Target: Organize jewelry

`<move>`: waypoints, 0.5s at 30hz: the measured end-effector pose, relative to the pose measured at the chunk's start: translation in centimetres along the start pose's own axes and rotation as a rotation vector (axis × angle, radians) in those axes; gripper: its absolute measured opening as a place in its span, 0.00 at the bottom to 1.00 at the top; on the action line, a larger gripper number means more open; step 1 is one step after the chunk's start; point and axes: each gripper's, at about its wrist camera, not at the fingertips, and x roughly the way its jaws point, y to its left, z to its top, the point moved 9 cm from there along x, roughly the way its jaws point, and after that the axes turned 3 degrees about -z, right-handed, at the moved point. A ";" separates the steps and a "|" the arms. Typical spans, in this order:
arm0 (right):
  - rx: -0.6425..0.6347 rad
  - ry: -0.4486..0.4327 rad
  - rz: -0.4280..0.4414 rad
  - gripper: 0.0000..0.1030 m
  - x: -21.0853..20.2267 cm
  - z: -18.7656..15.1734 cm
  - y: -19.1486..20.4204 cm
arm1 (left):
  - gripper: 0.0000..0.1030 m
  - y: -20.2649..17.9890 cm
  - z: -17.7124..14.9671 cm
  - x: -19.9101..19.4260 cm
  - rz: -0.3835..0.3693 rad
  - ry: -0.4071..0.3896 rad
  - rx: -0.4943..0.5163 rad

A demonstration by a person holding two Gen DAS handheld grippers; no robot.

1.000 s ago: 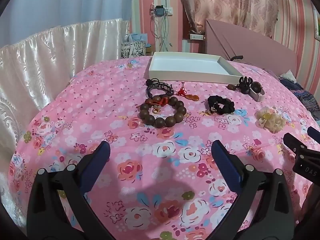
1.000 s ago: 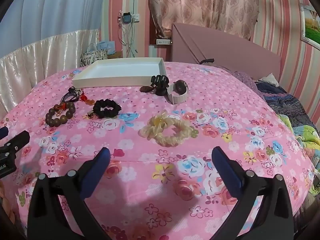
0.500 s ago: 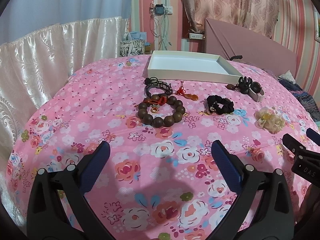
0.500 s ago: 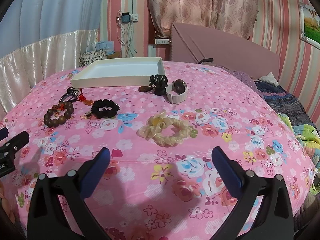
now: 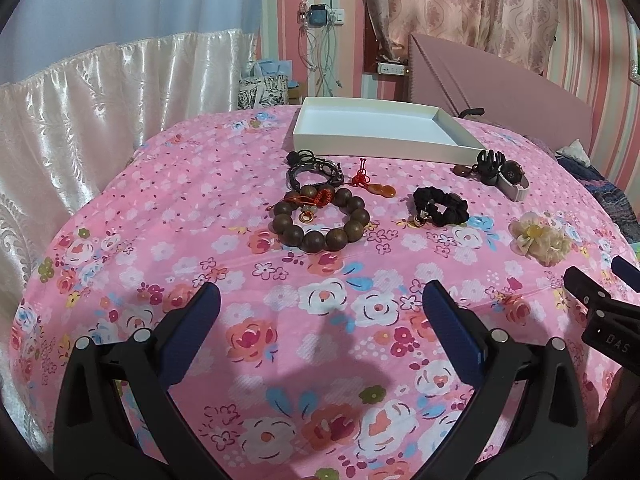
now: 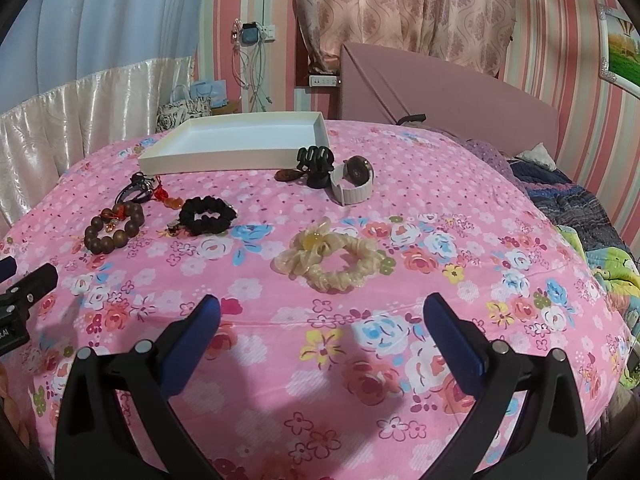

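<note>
In the left wrist view, the left gripper (image 5: 320,308) hangs low over the pink floral bedspread (image 5: 224,184) with its blue-padded fingers spread wide and nothing between them. Straight ahead, on the far side of the gap, lies the wooden bead bracelet (image 5: 320,220), flat and round, so it offers no long axis to line up with. Just beyond it sit a dark cord bracelet (image 5: 314,170) and a red knotted charm (image 5: 370,184); to the right lie a black scrunchie (image 5: 440,206), a black claw clip (image 5: 490,160) beside a watch (image 5: 512,178), and a cream scrunchie (image 5: 540,236). The white tray (image 5: 376,148) waits empty at the far edge. The tip of the right gripper shows at the right margin, where the letters "DAS" can be read. In the right wrist view, the right gripper (image 6: 320,308) is likewise spread and empty, and the cream scrunchie (image 6: 332,256) lies directly ahead of it, near, with its long axis running left to right. The bead bracelet (image 6: 114,228) is well off to the left here, so by my judgement each hand is nearer its own piece, and every piece must travel far, toward the tray (image 6: 224,164). No other writing is legible.
</note>
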 end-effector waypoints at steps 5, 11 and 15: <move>-0.003 0.001 -0.001 0.98 0.0 0.0 0.1 | 0.97 -0.1 0.0 0.1 -0.001 0.004 0.000; -0.001 0.004 -0.002 0.98 0.3 -0.2 -0.1 | 0.97 -0.1 -0.1 0.4 -0.007 0.012 -0.002; -0.001 0.005 -0.001 0.98 0.3 -0.2 0.0 | 0.97 -0.1 -0.1 0.7 -0.010 0.018 -0.001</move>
